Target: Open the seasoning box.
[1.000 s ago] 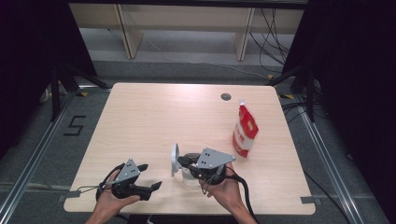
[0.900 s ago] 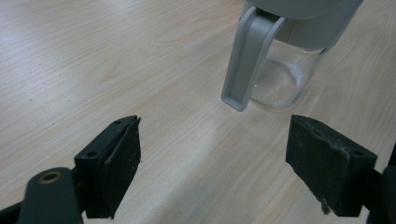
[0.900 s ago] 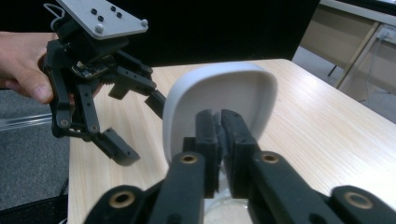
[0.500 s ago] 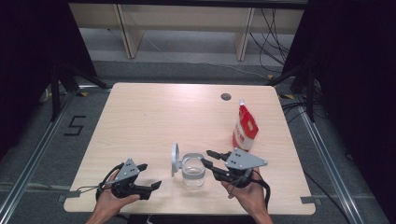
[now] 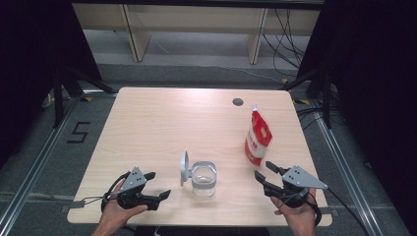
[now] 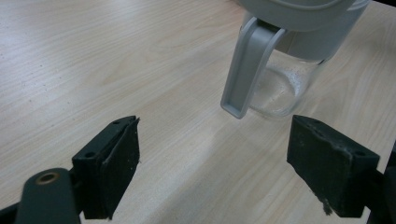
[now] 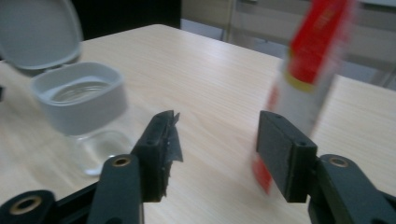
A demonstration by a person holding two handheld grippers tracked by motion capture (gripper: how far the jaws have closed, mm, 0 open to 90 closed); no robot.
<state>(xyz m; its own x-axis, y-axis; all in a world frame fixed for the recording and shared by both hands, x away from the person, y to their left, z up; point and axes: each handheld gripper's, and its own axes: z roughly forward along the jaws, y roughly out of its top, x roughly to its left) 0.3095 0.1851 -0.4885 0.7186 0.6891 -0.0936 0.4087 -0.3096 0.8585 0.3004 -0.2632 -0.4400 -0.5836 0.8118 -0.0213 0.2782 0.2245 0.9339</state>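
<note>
Jar (image 5: pixel 203 178) near counter (image 5: pixel 162 128) edge, lid flipped up. Left gripper (image 5: pixel 158 186) wide, empty. Right gripper (image 5: pixel 264 172) just opening, empty, near pouch (image 5: pixel 257 136).

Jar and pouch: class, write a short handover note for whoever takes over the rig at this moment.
Left gripper: open, empty, beside the jar.
Right gripper: jaws have just been opening, nothing between them; it has come away from the jar and now sits near the pouch.
Jar: upright at the table's front, lid flipped open.
Pouch: upright, right of jar.
Done: lid opened.
Left: probably take the pouch and fill the jar.
</note>
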